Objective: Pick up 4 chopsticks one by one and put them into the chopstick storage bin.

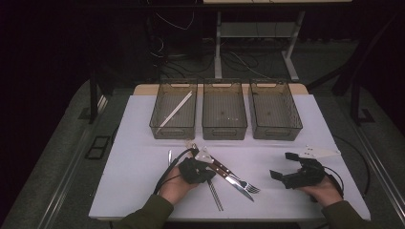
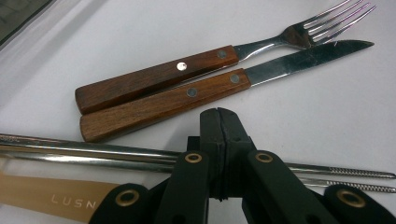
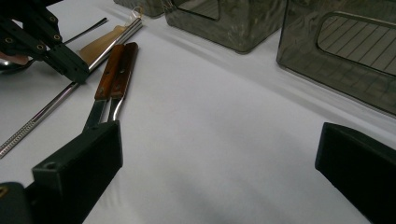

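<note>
A wooden-handled fork (image 2: 196,63) and a matching knife (image 2: 187,95) lie side by side on the white table, just ahead of my left gripper (image 2: 218,114). Its jaws are pressed together with nothing visible between them. A pair of metal chopsticks (image 2: 93,151) runs across beneath the jaws, beside a tan paper sleeve (image 2: 46,198). In the high view the left gripper (image 1: 206,164) sits at the handles of the fork and knife (image 1: 234,179). My right gripper (image 1: 282,165) rests near the table's front right, open, with only bare table between its jaws (image 3: 210,163).
Three clear bins stand in a row at the back: the left bin (image 1: 160,128) holds a pale stick (image 1: 175,109), with the middle bin (image 1: 224,130) and right bin (image 1: 277,131) beside it. A thin metal utensil (image 1: 169,157) lies left of my left hand.
</note>
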A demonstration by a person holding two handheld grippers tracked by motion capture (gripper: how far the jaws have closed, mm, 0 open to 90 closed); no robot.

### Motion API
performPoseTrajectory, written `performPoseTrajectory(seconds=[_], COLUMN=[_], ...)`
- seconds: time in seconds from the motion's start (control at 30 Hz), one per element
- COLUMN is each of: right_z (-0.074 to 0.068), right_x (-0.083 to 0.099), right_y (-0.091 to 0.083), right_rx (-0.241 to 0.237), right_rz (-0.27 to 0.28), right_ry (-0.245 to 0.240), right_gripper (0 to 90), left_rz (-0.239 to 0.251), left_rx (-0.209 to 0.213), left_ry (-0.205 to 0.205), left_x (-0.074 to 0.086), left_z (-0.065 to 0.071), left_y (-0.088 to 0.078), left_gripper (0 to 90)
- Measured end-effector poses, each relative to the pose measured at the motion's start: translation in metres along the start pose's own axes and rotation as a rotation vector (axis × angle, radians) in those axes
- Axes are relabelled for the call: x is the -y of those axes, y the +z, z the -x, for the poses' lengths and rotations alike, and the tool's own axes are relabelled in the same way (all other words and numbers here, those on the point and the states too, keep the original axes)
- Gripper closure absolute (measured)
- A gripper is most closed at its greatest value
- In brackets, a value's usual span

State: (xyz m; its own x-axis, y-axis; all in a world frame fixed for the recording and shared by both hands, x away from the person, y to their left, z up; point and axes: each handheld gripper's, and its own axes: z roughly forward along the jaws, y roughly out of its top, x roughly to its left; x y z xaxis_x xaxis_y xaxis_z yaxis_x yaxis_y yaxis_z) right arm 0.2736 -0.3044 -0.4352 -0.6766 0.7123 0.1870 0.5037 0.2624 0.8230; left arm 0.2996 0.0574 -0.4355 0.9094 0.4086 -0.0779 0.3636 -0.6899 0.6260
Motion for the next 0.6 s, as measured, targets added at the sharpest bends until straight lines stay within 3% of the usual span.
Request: performPoseTrajectory(seconds=[0.07, 0.17, 0.27, 0.43, 0.6], right_z=[0.000, 0.000, 0.000, 0.001, 0.000], right_x=[0.000, 0.000, 0.000, 0.000, 0.000], right_y=[0.000, 0.000, -0.001, 0.000, 0.000], right_rx=[0.000, 0.001, 0.001, 0.001, 0.002], right_rz=[0.000, 0.002, 0.003, 0.004, 0.002], right_ry=[0.000, -0.001, -0.001, -0.006, -0.001], right_gripper=[0.8, 0.8, 0.8, 0.8, 0.8], left_rz=[-0.003, 0.003, 0.045, 0.084, 0.096], left_rx=[-0.002, 0.002, -0.009, -0.075, -0.162], left_ry=[0.010, -0.006, -0.032, -0.091, -0.198], left_x=[0.000, 0.001, 0.002, 0.012, 0.021], left_z=[-0.001, 0.000, -0.004, -0.023, -0.050], left_y=[0.000, -0.002, -0.013, -0.035, -0.043], left_gripper=[89.4, 89.3, 89.2, 89.3, 82.0])
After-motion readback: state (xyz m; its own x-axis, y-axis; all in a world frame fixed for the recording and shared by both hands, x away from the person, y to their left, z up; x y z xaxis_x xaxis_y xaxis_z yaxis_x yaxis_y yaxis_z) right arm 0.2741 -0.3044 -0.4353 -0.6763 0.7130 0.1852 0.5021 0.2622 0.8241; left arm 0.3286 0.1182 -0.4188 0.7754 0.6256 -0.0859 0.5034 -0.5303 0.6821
